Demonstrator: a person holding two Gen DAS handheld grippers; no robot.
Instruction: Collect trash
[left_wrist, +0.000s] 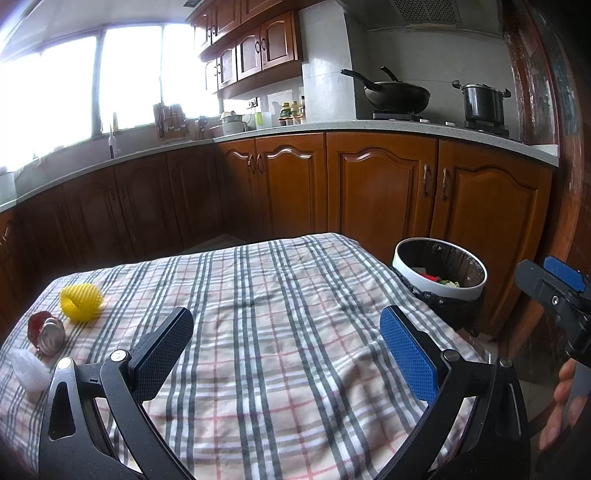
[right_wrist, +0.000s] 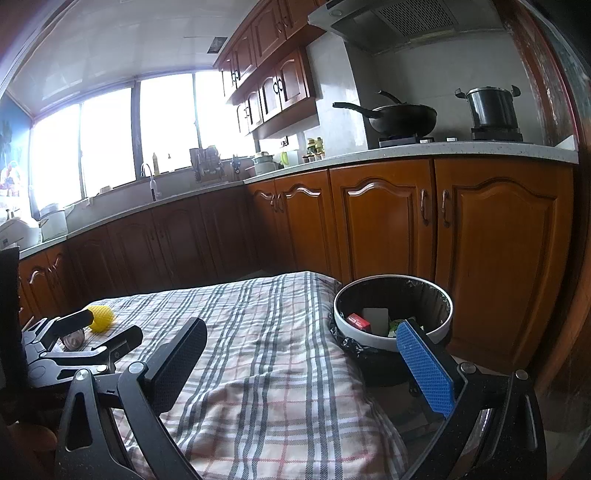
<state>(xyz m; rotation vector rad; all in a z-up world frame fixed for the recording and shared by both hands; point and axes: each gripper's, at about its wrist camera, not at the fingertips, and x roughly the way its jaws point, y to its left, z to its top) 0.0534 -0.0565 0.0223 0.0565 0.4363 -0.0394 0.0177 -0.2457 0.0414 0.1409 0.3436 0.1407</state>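
My left gripper (left_wrist: 286, 345) and right gripper (right_wrist: 301, 363) gape wide, both empty. Far left, the crushed can (left_wrist: 47, 332), yellow net (left_wrist: 80, 302) and white wrapper (left_wrist: 29, 369) await; I judge the bin (right_wrist: 439, 326) sits right for short drops.

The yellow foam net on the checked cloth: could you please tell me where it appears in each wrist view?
Left wrist view: the yellow foam net lies far left on the checked cloth, just beyond the red can.
Right wrist view: the net sits at mid-left, partly behind the left tongs.
Shared landmark: the white-rimmed trash bin off the cloth's right edge.
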